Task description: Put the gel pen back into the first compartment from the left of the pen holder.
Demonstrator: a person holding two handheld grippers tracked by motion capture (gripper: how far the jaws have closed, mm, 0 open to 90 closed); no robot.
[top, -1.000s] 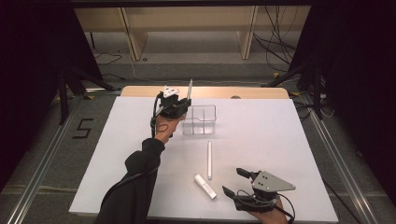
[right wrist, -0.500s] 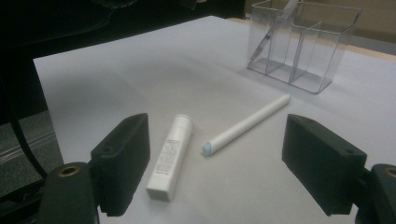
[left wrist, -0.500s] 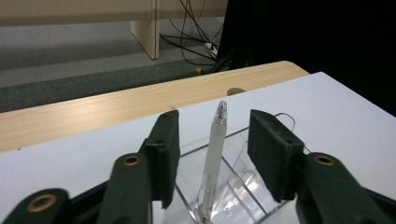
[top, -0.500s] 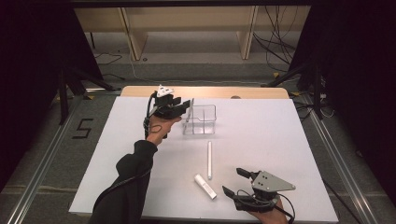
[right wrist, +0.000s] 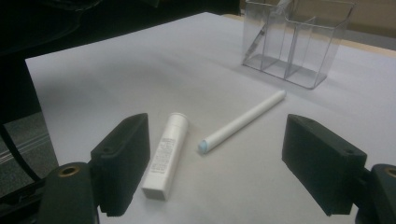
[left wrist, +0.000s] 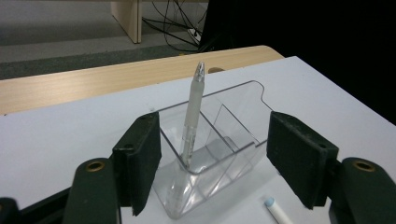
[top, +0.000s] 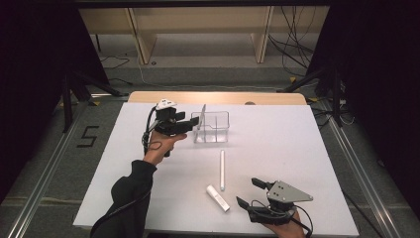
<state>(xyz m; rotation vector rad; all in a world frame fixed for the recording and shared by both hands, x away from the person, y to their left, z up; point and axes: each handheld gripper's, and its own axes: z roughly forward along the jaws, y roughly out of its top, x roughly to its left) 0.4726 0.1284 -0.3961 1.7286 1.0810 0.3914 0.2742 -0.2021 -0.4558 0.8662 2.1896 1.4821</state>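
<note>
White table (top: pixel 307 163), pen (left wrist: pixel 192 119) upright in clear organizer (left wrist: pixel 224 140), left gripper (top: pixel 190 122) fingers just opened, apart beside it.

Bright overhead light, dark surroundings, soft shadows, slightly blurry

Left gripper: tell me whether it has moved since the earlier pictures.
Yes. The left gripper has backed leftward from the clear organizer, its fingers having just been opening, leaving the pen standing inside.
</note>
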